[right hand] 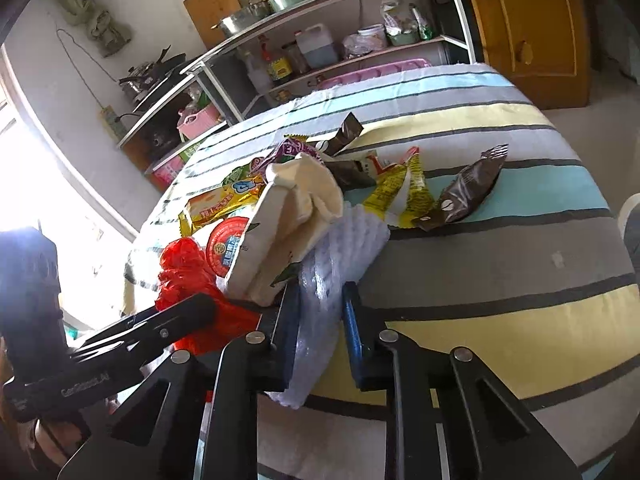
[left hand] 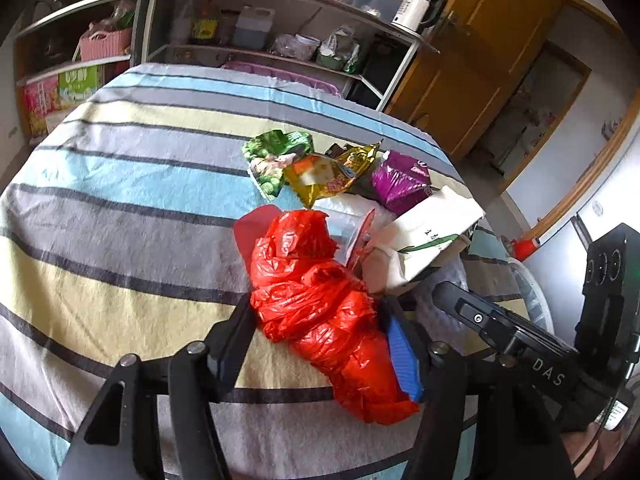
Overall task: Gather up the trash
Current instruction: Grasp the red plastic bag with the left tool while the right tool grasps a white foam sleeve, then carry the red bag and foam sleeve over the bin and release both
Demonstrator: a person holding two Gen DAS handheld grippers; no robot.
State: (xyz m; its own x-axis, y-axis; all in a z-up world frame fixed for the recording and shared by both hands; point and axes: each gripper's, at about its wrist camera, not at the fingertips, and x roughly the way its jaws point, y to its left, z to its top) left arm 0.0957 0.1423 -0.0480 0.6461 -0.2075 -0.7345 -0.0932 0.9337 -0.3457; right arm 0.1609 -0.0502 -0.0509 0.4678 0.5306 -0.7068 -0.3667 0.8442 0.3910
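- Two grips are on trash, by my reading, and nothing has yet gone into a container; no bin shows in either view.
- Left gripper: its fingers pinch the crumpled red plastic bag, which lies on the striped cloth near the front edge. I judge this bag may be the collecting sack, but I cannot confirm it.
- Behind the red bag, in the left wrist view, a green wrapper, a yellow wrapper and a purple wrapper lie loose in a cluster, touching one another. Not collected.
- A white paper bag lies just beside the red bag, toward my right gripper. Not collected.
- Right gripper: its fingers are drawn in on a white foam sheet, pinching its lower end; the upper end rests against the paper bag.
- Further right in the right wrist view, a yellow packet and a brown wrapper lie flat on the cloth, well apart from both grippers. Not collected.
- Assessment: early stage. Most of the litter is left.
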